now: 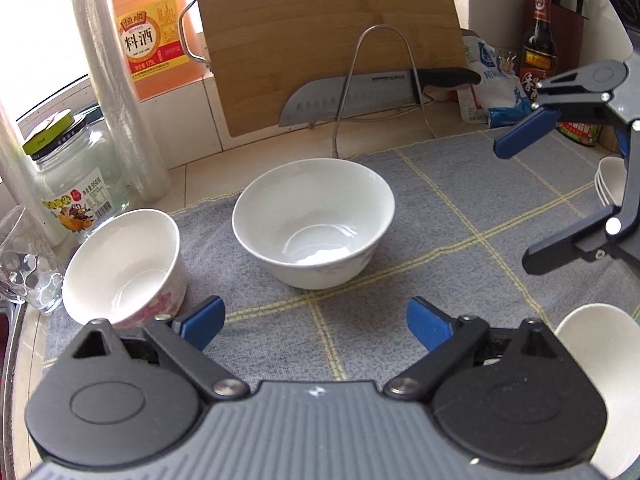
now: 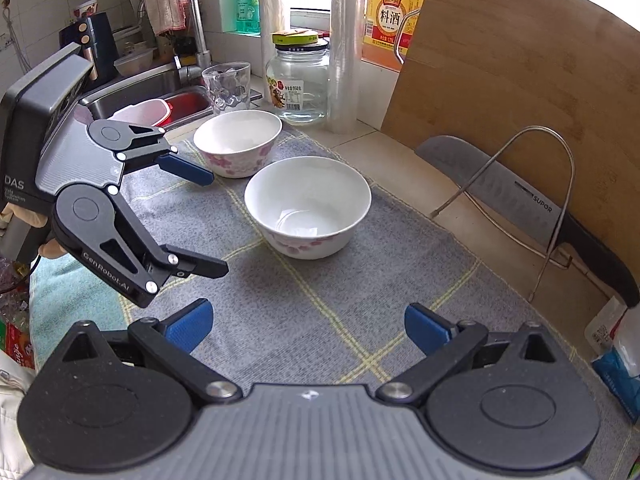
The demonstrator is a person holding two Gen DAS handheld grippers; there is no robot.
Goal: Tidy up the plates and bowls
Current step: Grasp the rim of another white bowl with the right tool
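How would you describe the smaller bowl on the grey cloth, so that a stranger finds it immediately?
Find the grey checked cloth on the counter beside the sink. Two white bowls with pink flowers stand on it, apart from each other. The smaller bowl is the one at the cloth's sink-side corner, next to the drinking glass; the larger bowl sits nearer the cloth's middle.

The nearer bowl (image 2: 308, 208) is white with pink blossoms low on its outside. Left of it, the farther bowl (image 2: 238, 142) is white with the same pink flowers. Under the nearer bowl, the cloth (image 2: 328, 320) is grey, crossed by pale yellow lines. Behind that bowl, the cutting board (image 2: 520, 92) is light brown wood; the jug (image 2: 394, 8) is orange with a yellow-red label.
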